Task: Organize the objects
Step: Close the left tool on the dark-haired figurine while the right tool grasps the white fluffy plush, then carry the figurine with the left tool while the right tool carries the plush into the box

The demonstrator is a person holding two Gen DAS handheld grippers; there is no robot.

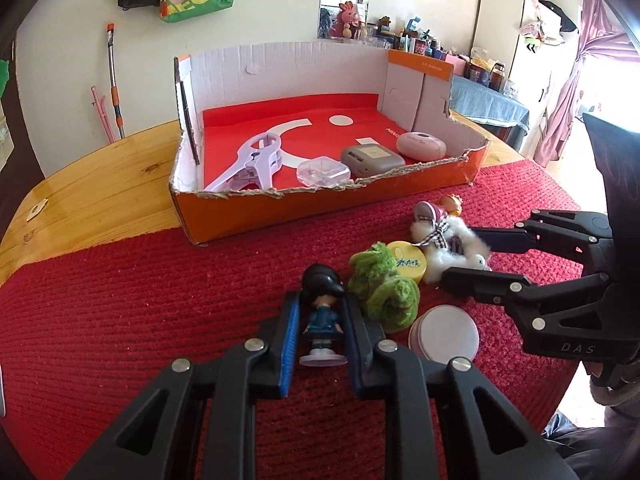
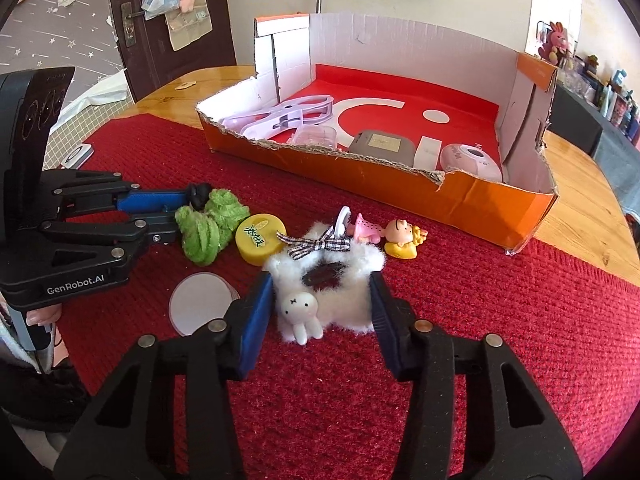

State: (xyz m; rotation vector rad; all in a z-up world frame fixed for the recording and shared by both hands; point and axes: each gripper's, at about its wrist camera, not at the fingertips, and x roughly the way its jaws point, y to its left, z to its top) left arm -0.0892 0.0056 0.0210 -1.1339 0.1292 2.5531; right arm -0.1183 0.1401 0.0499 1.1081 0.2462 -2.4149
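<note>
Both tools are down on the red mat (image 2: 500, 320) and each has something between its pads. The left tool (image 1: 320, 328) has its blue pads either side of the small dark-haired figurine (image 1: 322, 320), seemingly closed on it, though I can't swear to full contact. The right tool (image 2: 320, 308) stands open around the white fluffy scrunchie (image 2: 332, 280), pads just beside its fur, not yet squeezing. To do this well, I'd close the right tool slowly and low, catching the fluff body rather than the little rabbit charm (image 2: 300, 312), then lift straight up. The cardboard box (image 2: 460, 200) lies ahead of both tools, already holding a lilac clip (image 2: 288, 116), a clear case (image 2: 314, 136), a grey case (image 2: 380, 148) and a pink case (image 2: 472, 160). Its torn front wall must be cleared. Crowding in: the green fuzzy thing (image 1: 384, 288) just right of the left tool, the yellow lid (image 2: 260, 240), a white disc (image 2: 200, 304) and two small dolls (image 2: 384, 236) just beyond the scrunchie.
</note>
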